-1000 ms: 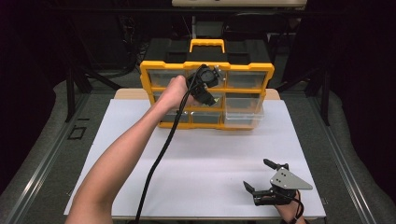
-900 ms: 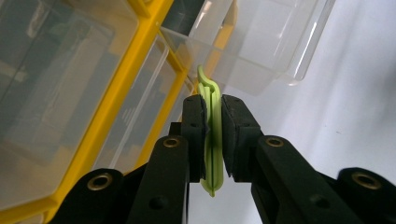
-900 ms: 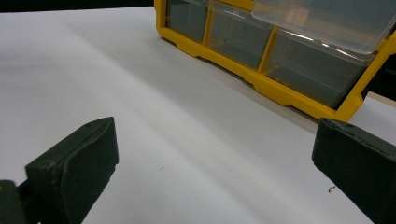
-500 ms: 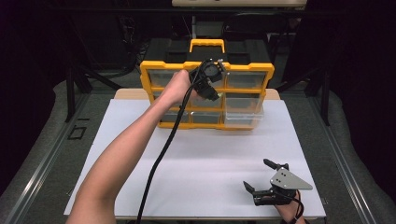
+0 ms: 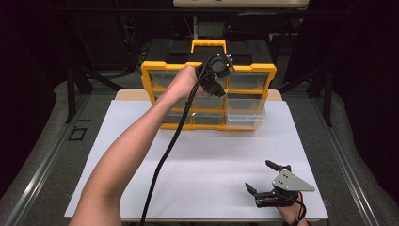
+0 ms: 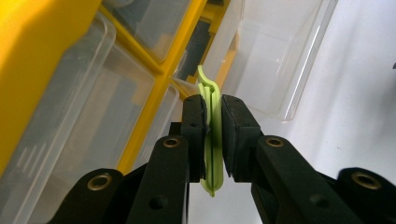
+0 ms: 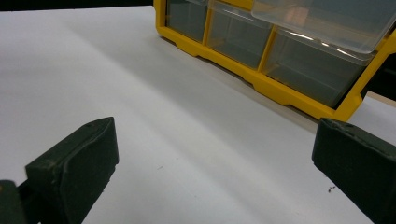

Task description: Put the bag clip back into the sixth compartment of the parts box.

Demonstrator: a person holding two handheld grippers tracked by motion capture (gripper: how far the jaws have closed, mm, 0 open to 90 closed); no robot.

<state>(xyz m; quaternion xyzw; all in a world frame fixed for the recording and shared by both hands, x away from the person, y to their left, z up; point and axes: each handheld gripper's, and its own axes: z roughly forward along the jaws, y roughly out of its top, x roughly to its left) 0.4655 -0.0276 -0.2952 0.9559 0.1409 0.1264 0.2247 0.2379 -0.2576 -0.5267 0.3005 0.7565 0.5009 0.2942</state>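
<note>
A yellow drawer cabinet (image 5: pixel 207 70) with clear plastic drawers stands at the far side of the white sheet. My left gripper (image 5: pixel 221 82) is held up in front of its upper drawers, pointing down. In the left gripper view its jaws are shut on a thin lime-green plastic piece (image 6: pixel 212 135), held upright between the pads above a pulled-out clear drawer (image 6: pixel 280 60). That drawer (image 5: pixel 244 115) juts out at the cabinet's lower right. My right gripper (image 5: pixel 264 176) rests on the sheet at the near right, jaws wide open with nothing between them.
A white sheet (image 5: pixel 207 174) covers the table between the cabinet and the near edge. A black cable (image 5: pixel 162 165) trails from the left gripper across the sheet. Dark equipment and stands lie behind the cabinet.
The left hand has lifted its gripper a little higher in front of the cabinet, with the green piece still held. The right gripper has stayed still.
</note>
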